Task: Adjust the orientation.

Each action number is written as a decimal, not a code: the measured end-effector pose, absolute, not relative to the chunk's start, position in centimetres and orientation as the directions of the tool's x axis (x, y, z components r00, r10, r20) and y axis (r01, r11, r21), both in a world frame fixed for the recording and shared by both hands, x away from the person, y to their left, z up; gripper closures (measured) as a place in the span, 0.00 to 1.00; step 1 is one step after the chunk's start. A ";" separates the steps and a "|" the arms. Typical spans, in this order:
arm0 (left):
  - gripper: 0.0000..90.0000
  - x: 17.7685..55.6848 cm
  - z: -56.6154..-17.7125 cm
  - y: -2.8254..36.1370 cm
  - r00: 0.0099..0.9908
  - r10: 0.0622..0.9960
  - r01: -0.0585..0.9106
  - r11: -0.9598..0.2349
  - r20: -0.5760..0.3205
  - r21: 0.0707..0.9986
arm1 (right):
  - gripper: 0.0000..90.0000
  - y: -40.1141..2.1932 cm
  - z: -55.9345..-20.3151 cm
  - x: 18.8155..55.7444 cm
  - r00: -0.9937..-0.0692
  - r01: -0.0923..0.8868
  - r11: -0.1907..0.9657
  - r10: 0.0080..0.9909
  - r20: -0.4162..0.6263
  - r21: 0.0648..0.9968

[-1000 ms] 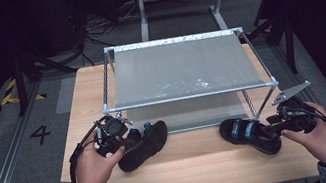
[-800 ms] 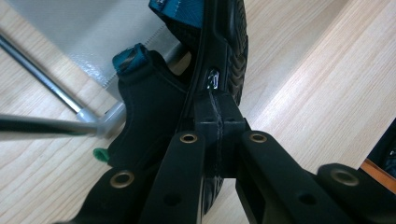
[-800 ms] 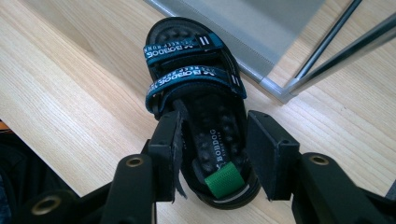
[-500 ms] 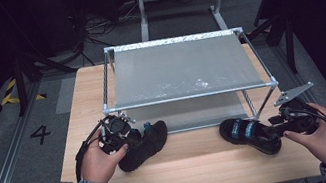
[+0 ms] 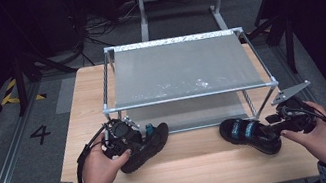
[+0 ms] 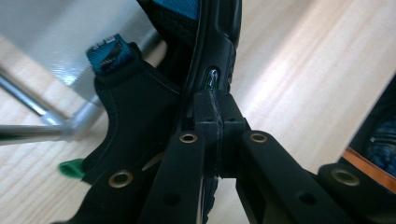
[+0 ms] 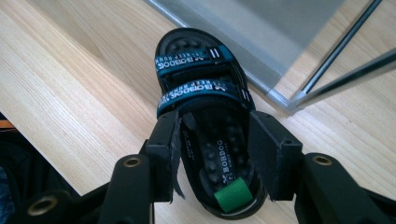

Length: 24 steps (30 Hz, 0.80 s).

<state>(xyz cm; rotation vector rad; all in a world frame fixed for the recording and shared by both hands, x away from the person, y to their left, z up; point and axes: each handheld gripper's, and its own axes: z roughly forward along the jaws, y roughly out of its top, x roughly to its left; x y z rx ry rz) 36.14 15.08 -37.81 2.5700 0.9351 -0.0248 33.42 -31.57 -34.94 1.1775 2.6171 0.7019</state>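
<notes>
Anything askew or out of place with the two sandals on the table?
The left sandal is tipped on its side, pinched by the left gripper, while the right sandal lies flat, sole down. Nothing looks damaged.

Light wooden table [image 5: 199, 166], metal-framed rack [image 5: 187, 97] with grey shelf panel [image 5: 180, 68], floor marking "4" [image 5: 40, 135]

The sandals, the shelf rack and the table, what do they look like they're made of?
Right sandal: woven teal straps with printed lettering, and a matte black studded footbed, probably rubber or foam. Left sandal: the same look, with black padded fabric. Shelf rack: shiny metal tubes, likely steel or aluminium, carrying dull grey translucent sheets, perhaps plastic. Table: pale wood grain, possibly laminate.
</notes>
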 end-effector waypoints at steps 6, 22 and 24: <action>1.00 35.1 -37.8 14.1 0.798 0.574 0.599 -0.719 -0.185 0.353 | 0.61 -31.2 -34.8 33.6 -0.675 0.648 0.580 0.737 0.021 0.494; 0.84 31.1 -36.8 10.3 0.835 0.497 0.548 -0.791 -0.237 0.272 | 0.59 -29.2 -33.9 33.9 -0.723 0.599 0.619 0.691 0.009 0.508; 0.79 31.0 -36.3 10.6 0.831 0.510 0.556 -0.780 -0.223 0.287 | 0.59 -29.3 -34.0 33.9 -0.721 0.604 0.618 0.693 0.015 0.503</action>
